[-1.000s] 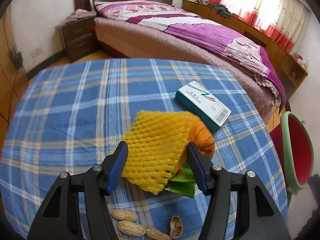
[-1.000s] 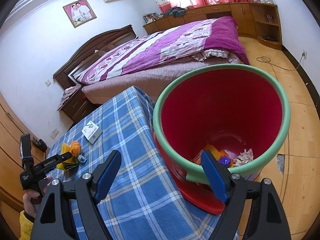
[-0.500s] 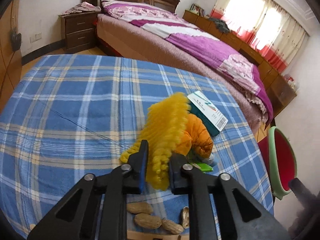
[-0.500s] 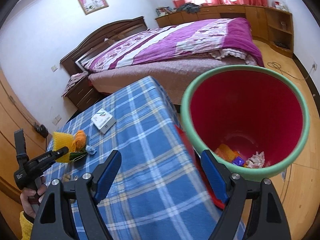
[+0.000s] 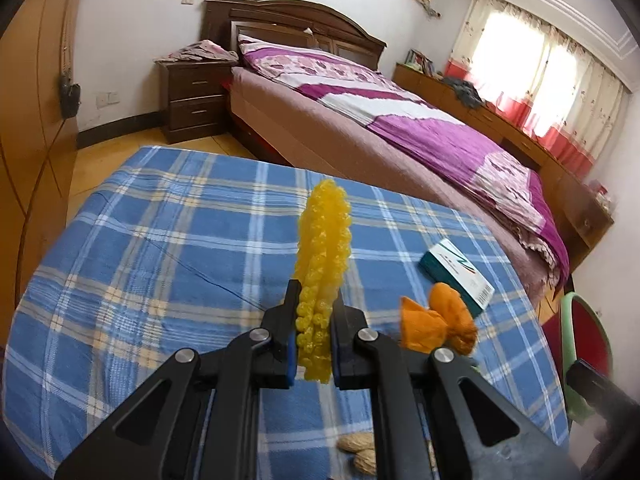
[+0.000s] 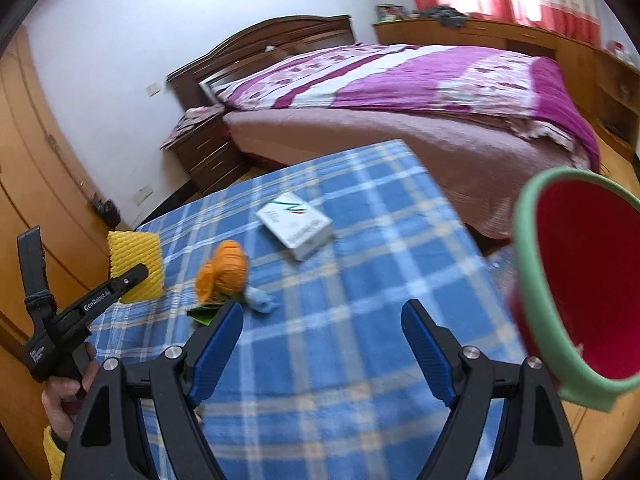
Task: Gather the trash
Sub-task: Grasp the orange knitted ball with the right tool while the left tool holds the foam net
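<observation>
Yellow foam net point(image 5: 322, 276) upright, squeezed flat; orange wrapper point(image 5: 438, 322), perhaps peel, on cloth.

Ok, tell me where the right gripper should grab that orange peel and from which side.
Grip the orange peel at its bunched middle, coming from above. It's crumpled and domed, and the right gripper is open. Green scrap and blue wad crowd its near side.

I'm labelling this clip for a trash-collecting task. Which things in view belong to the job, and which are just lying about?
Job:
- yellow foam fruit net, clamped in the left gripper
- orange peel
- green wrapper
- blue scrap
- peanut shells
- red bin with green rim
- right gripper, open

Lying about:
- white and teal box
- bed
- nightstand
</observation>
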